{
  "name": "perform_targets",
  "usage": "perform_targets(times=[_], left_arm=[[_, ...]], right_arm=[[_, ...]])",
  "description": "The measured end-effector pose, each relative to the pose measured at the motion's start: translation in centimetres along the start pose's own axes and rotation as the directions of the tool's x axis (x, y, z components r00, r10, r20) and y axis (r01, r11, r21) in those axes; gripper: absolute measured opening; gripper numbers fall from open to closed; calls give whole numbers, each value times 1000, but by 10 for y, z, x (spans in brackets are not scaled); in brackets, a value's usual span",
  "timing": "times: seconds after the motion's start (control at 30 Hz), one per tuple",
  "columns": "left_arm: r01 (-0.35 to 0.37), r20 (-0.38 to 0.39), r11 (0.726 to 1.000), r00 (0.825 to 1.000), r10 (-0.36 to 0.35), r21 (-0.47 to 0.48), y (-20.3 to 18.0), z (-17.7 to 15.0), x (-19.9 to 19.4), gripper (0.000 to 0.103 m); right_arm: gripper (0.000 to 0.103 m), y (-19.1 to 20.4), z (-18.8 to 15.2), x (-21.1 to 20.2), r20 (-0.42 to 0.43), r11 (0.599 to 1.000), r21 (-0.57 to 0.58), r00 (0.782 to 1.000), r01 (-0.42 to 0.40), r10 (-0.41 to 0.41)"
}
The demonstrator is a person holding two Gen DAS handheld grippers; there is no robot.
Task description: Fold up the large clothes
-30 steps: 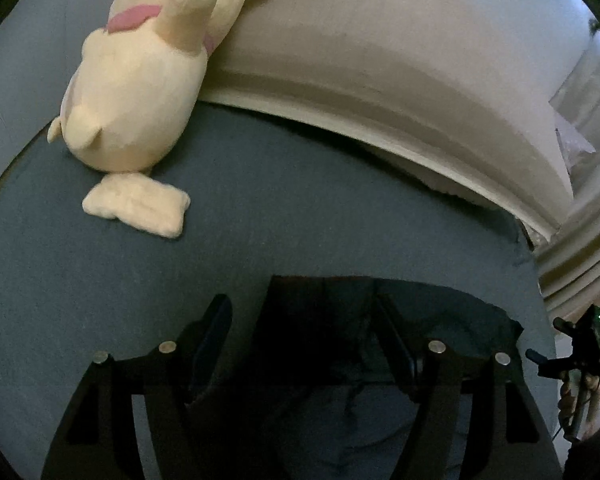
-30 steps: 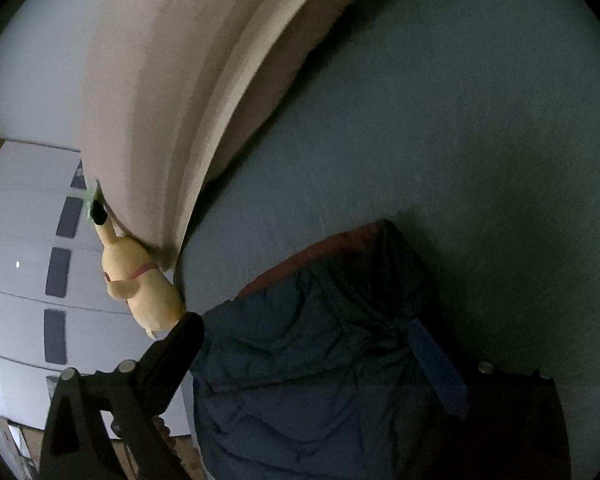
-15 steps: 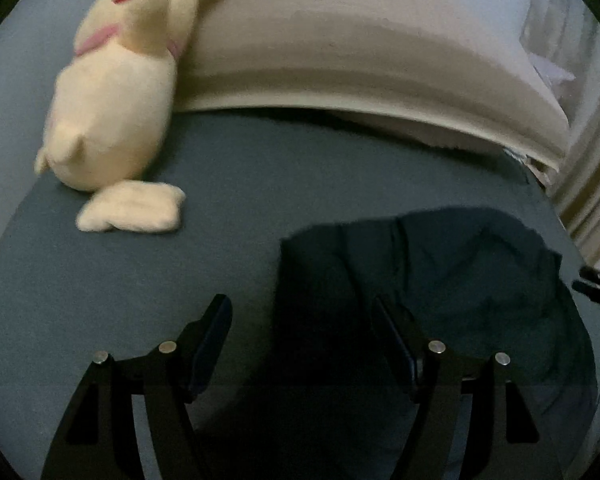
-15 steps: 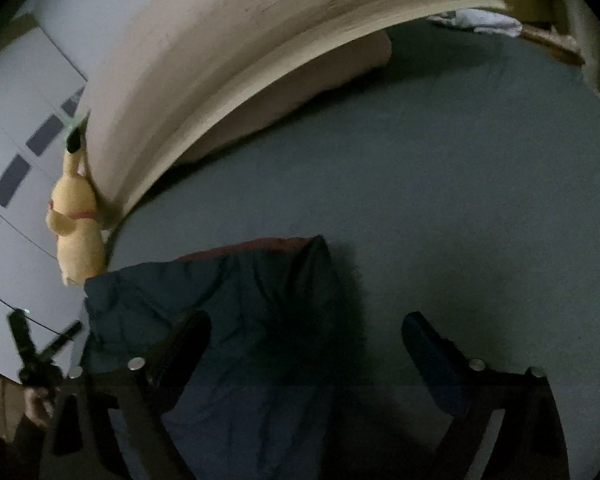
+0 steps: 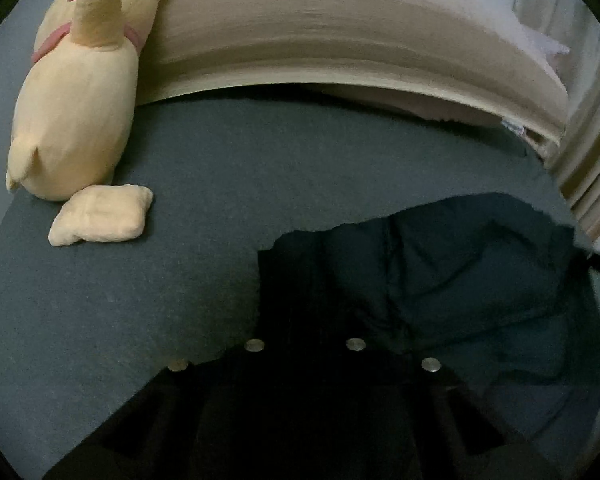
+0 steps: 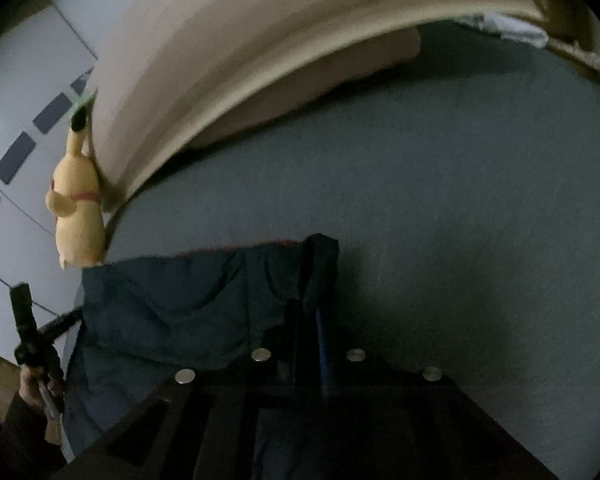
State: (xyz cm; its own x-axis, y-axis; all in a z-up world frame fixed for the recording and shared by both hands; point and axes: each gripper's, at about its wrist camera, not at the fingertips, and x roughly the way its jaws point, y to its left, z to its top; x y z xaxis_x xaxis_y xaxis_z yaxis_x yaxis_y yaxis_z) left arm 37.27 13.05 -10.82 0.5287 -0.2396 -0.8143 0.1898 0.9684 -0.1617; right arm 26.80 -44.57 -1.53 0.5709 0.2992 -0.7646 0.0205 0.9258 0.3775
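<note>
Both sets of jaws have just been closing: a second ago they stood spread over the dark jacket (image 5: 452,280), now each is pinched on its cloth. Left view has also dropped closer to the bed, so the jacket fills more of the lower right than before.

Jacket: dark teal, puffy, quilted, lying crumpled on the blue-grey bed sheet (image 5: 180,280). A reddish lining strip shows along its far edge in the right wrist view. Its right corner stands up in a ridge where the right gripper (image 6: 306,320) has it.

Right gripper: jaws pressed together with a fold of the jacket's corner between them; a blue pad is visible against the cloth.

Left gripper (image 5: 306,336): fingertips lost in shadow against the dark fabric, but the finger bases sit close together and the jacket's left edge runs straight into them, so it is clamped on that edge. Seen from the right wrist view, the left gripper sits at the jacket's far left side, held by the person's hand (image 6: 36,390) in a dark sleeve.

Further out: a yellow plush toy (image 5: 76,92) with a pink collar lies on the sheet, well apart from the jacket, leaning against the beige headboard (image 5: 340,32). A pale curtain (image 5: 588,168) hangs at the right edge. White wardrobe doors (image 6: 20,152) with dark slots show behind the toy in the right wrist view.
</note>
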Motion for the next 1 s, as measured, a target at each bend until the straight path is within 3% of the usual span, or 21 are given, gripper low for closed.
perform_targets(times=[0.13,0.37,0.47,0.5,0.53,0.6,0.7,0.9,1.0], left_arm=[[-81,-72,997,994,81,10,-4,-6,20,7],[-159,-90,987,983,161,29,-18,0,27,9],[-175,-46,984,983,177,33,-22,1,12,10],[-190,-13,981,982,190,29,-24,4,1,16],[-210,18,978,978,209,21,-26,6,-11,26],[-257,92,966,962,257,-10,-32,16,-33,40],[-219,171,975,960,222,-36,-55,29,-60,53],[-145,200,989,969,141,2,-123,28,-57,55],[-139,166,990,977,134,20,-147,24,-34,55]], right_arm=[[7,-6,-7,14,-46,995,3,994,99,-99],[7,-15,-18,33,-102,983,21,978,182,-179],[26,-4,-15,24,-69,980,17,978,198,-197],[52,-2,-14,14,-42,981,13,980,196,-195],[70,-1,-13,4,-16,979,14,979,205,-205],[70,10,-7,-13,47,967,19,966,254,-255],[70,35,2,-33,116,970,3,963,244,-242],[74,106,0,-30,198,979,-73,965,189,-171],[74,123,-15,-17,194,975,-97,964,201,-180]])
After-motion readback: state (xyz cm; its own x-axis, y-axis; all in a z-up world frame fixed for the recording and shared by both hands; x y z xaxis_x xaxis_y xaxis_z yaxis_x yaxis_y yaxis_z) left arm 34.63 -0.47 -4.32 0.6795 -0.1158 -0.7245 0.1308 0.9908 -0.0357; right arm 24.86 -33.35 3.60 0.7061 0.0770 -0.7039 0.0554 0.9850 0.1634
